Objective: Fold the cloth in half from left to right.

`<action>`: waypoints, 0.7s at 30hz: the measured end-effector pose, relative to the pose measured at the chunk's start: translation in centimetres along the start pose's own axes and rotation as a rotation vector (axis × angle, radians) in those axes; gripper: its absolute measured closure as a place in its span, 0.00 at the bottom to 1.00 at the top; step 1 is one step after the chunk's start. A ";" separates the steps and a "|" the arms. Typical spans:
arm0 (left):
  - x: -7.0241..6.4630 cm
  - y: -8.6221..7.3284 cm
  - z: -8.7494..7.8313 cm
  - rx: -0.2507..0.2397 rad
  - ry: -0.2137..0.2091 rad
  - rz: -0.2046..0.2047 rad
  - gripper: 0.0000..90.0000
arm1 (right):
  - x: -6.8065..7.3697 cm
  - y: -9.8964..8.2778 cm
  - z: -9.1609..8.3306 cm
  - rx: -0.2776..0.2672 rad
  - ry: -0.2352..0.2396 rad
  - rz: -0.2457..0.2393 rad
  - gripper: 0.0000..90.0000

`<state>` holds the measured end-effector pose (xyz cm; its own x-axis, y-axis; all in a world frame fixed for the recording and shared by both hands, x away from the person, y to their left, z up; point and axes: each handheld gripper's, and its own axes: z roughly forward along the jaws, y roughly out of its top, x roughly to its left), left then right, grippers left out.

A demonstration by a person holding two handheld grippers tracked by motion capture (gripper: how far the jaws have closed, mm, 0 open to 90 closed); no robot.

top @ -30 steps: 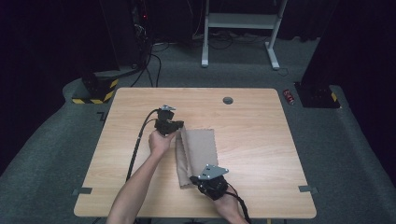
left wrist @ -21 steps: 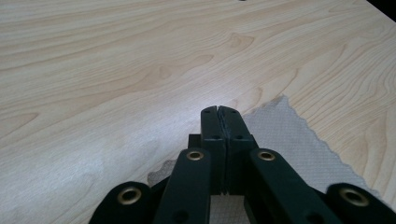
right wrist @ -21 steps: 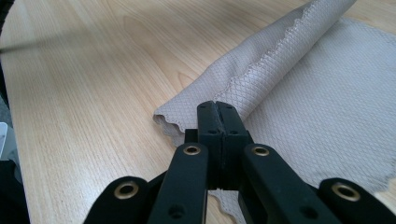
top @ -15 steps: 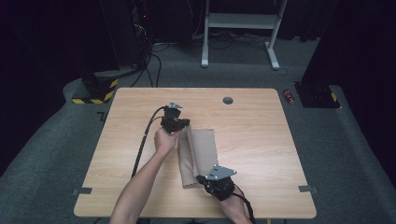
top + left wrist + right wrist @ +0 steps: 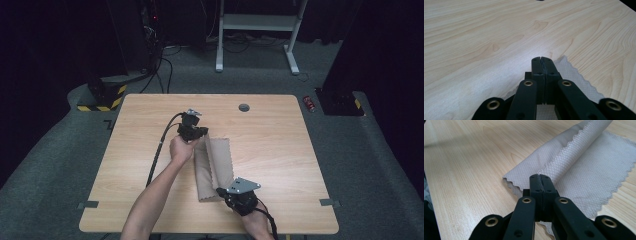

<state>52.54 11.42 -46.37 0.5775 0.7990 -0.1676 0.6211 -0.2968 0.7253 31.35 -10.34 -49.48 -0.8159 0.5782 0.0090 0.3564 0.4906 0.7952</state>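
A beige cloth [image 5: 220,162] with wavy edges lies on the wooden table [image 5: 280,140], and its left edge is raised into a fold. My left gripper [image 5: 201,134] is at the cloth's far left corner, shut on the cloth. In the left gripper view the left gripper [image 5: 541,58] has its jaws pressed together, with the cloth [image 5: 576,77] showing under them and to their right. My right gripper [image 5: 221,192] is at the near corner, shut on the cloth. In the right gripper view the right gripper [image 5: 540,176] pinches the lifted edge, and the cloth [image 5: 586,170] curls over itself beyond the tips.
A small dark round hole [image 5: 244,107] sits near the table's far edge. On the carpet beyond are a red can [image 5: 310,103], a white desk frame [image 5: 255,22], a black-and-yellow striped base [image 5: 100,97] and cables. Bare wood lies left and right of the cloth.
Both grippers have shifted to the right, carrying the cloth's left edge with them. The raised fold now stands further over the rest of the cloth.
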 end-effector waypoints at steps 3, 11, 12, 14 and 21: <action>-0.5 0.2 0.5 0.005 -0.008 0.008 0.99 | -0.2 -0.3 -0.3 0.000 -0.007 0.009 1.00; -1.4 0.4 2.1 0.023 -0.018 0.015 0.99 | -0.7 -1.1 -0.9 0.009 -0.022 0.029 1.00; -1.7 0.5 2.3 0.027 -0.016 0.024 0.99 | -0.7 -1.2 -0.9 0.010 -0.023 0.029 1.00; -2.1 0.7 2.6 0.035 -0.010 0.047 0.99 | -0.8 -1.4 -1.0 0.017 -0.025 0.037 1.00; -3.0 0.7 3.9 0.065 0.000 0.070 0.99 | -1.0 -2.1 -0.9 0.028 -0.020 0.059 0.99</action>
<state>53.30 6.76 -47.96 0.6205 0.7752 -0.1184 0.6126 -0.3849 0.6903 31.04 -12.55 -50.63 -0.7838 0.6195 0.0424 0.4161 0.4732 0.7765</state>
